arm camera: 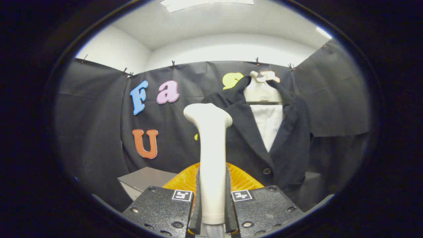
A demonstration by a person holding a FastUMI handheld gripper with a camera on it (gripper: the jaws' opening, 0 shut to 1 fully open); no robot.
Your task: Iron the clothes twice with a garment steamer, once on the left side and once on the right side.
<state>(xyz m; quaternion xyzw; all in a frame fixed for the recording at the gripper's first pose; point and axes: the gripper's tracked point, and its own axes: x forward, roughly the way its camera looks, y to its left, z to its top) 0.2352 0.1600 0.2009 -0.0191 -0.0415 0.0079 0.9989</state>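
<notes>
**Gripping the steamer in front of the hung jacket**

Draped black cloth [99, 132] forms the booth's walls on the left, the far side and the right, clipped along its top edge, with white wall and a white ceiling [214, 29] above it. Low down on the left, near the tongs, stands a grey box [145, 180]; what it rests on cannot be told. An orange ribbed object [243, 178] shows just beyond the tongs, partly hidden behind the steamer.

The tongs [213, 211] are closed narrowly on the garment steamer [211, 148], both fingers pressing on the lower part of its pale handle from left and right. The steamer rises from between the fingers, its long axis upright, and its broadened head sits at the top, flaring slightly to the right.

Beyond the steamer and to its right hangs a dark jacket [284, 138] on a pale hanger [262, 91] against the far cloth. A white shirt front [269, 127] shows between the lapels, and one button [267, 171] sits low on the jacket's front. The steamer's head overlaps the jacket's left shoulder; whether they touch cannot be told.
</notes>
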